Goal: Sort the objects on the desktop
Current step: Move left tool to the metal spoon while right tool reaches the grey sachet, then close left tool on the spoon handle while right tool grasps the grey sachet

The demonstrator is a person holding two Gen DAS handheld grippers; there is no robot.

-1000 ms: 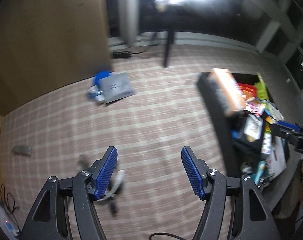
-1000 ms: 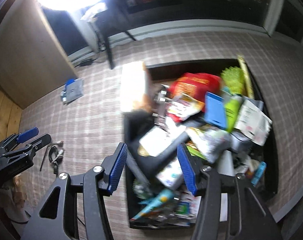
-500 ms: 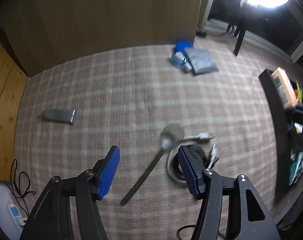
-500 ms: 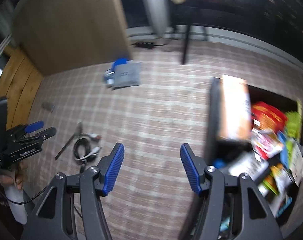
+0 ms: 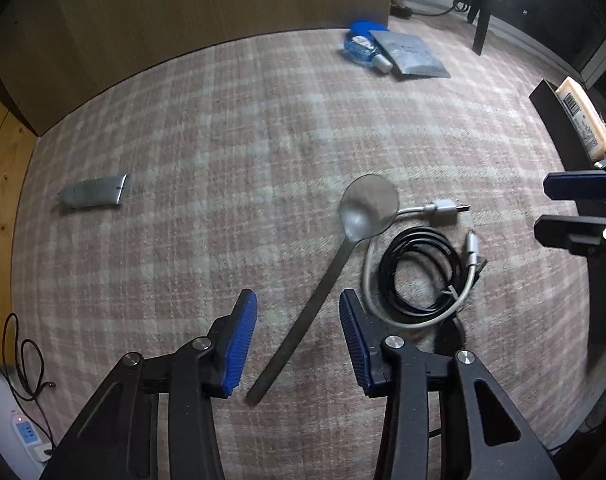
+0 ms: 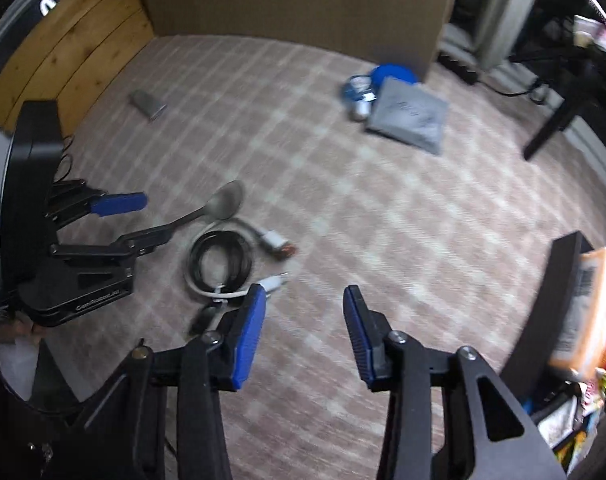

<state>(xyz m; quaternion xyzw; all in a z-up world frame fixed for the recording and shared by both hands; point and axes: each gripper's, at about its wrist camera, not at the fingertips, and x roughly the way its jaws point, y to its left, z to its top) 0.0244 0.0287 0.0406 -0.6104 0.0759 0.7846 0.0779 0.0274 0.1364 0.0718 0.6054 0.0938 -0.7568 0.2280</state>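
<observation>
On the cloth, spoon (image 5: 335,264) lies diagonal, bowl pointing away.

A room in a home, lit dimly: a pink-and-cream checked carpet (image 5: 231,128) covers the floor, bordered by pale wooden boards (image 6: 63,64) and a plain brown cabinet panel (image 5: 207,12). A power strip (image 5: 27,436) lies at the edge, a dark table leg (image 6: 555,120) stands behind (household clutter scattered about)

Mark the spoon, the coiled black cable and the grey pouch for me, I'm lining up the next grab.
spoon (image 5: 369,210), left wrist view, on the bowl.
coiled black cable (image 5: 387,284), left wrist view, on the left side of the coil.
grey pouch (image 6: 409,114), right wrist view, on its flat top face.
</observation>
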